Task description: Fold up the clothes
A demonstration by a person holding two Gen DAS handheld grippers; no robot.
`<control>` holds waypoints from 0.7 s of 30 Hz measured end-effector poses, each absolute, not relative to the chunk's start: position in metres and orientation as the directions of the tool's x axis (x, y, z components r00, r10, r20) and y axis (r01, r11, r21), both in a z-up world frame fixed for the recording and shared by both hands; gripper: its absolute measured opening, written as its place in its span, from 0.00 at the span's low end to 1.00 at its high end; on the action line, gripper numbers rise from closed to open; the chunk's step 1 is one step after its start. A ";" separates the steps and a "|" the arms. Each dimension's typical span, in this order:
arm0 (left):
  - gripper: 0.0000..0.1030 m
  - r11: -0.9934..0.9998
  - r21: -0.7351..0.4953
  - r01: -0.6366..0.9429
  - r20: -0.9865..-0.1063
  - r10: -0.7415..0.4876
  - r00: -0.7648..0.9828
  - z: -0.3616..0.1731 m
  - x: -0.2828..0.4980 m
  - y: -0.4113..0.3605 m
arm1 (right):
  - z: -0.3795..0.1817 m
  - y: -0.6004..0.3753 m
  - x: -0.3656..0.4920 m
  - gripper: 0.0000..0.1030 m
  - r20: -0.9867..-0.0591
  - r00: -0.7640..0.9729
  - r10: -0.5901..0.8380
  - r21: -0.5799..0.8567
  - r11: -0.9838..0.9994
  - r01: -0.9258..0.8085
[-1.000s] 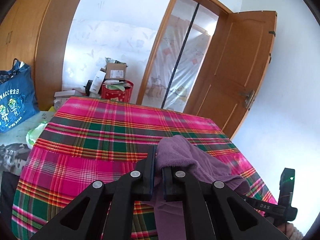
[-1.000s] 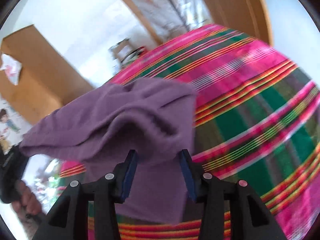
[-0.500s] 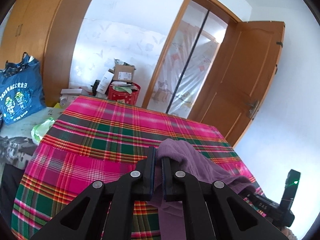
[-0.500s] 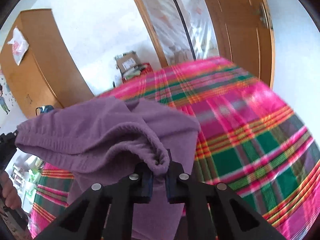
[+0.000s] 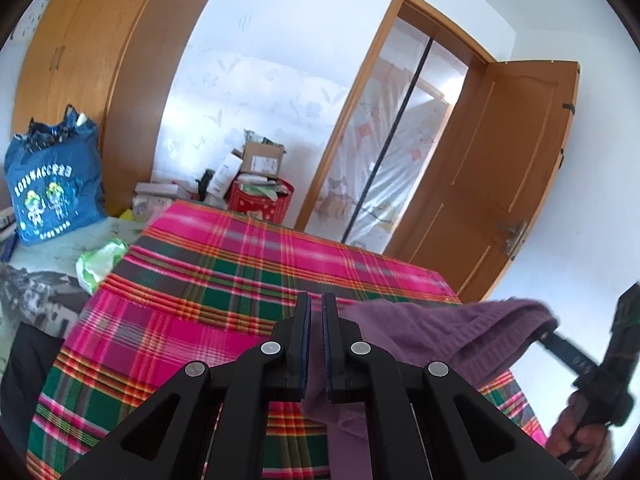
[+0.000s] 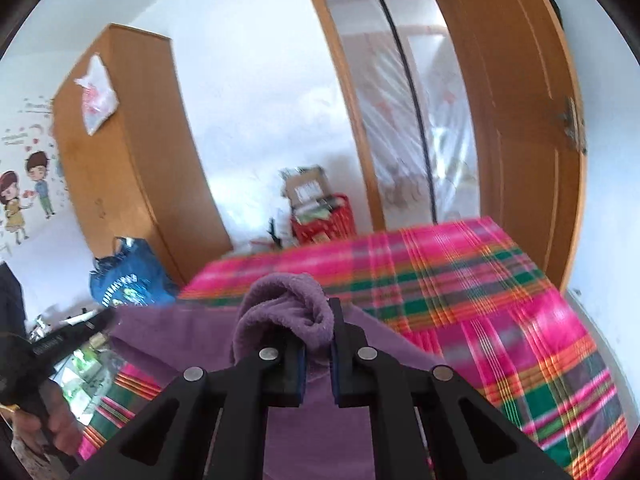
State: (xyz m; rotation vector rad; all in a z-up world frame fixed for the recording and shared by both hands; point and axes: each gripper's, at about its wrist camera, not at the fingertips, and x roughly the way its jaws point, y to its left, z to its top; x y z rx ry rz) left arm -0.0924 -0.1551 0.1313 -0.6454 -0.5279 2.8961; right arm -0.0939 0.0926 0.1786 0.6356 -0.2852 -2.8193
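Both grippers pinch purple garment [image 5: 448, 332] above plaid bed [image 5: 224, 280]: left gripper [image 5: 315, 344] grips thin edge, right gripper [image 6: 318, 344] bunched waistband. Risk: thin edge slips under tension, garment sags, fold skews.

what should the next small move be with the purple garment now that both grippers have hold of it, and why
Probably draw the two grippers apart to pull the purple garment taut. The right gripper pinches a bunched edge and the left gripper clamps another part, while the cloth between them sags in folds above the plaid bedspread. Stretching it flat should make a clean fold possible.
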 end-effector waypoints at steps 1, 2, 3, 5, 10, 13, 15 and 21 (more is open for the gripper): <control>0.05 -0.934 -0.355 -0.047 -0.392 0.195 -0.899 0.130 -0.094 -0.155 | 0.185 0.089 -0.092 0.09 -0.385 -0.880 -0.279 0.234 -0.952 0.199; 0.05 -0.936 -0.350 -0.047 -0.398 0.193 -0.897 0.128 -0.095 -0.154 | 0.190 0.086 -0.091 0.09 -0.375 -0.881 -0.287 0.229 -0.950 0.213; 0.05 -0.936 -0.349 -0.045 -0.409 0.196 -0.891 0.125 -0.097 -0.154 | 0.194 0.084 -0.090 0.09 -0.371 -0.880 -0.296 0.228 -0.948 0.223; 0.05 -0.936 -0.348 -0.042 -0.448 0.206 -0.870 0.114 -0.101 -0.151 | 0.195 0.081 -0.093 0.09 -0.375 -0.880 -0.291 0.213 -0.951 0.224; 0.08 -0.938 -0.343 -0.048 -0.517 0.231 -0.824 0.092 -0.104 -0.146 | 0.200 0.087 -0.096 0.09 -0.370 -0.886 -0.278 0.233 -0.952 0.201; 0.17 -0.936 -0.348 -0.047 -0.549 0.244 -0.799 0.079 -0.106 -0.145 | 0.211 0.088 -0.100 0.09 -0.352 -0.896 -0.271 0.219 -0.954 0.203; 0.20 -0.929 -0.367 -0.050 -0.576 0.270 -0.771 0.067 -0.109 -0.145 | 0.219 0.084 -0.102 0.09 -0.338 -0.901 -0.271 0.199 -0.956 0.214; 0.22 -0.910 -0.408 -0.068 -0.620 0.331 -0.711 0.037 -0.107 -0.140 | 0.239 0.065 -0.113 0.09 -0.299 -0.904 -0.304 0.172 -0.950 0.262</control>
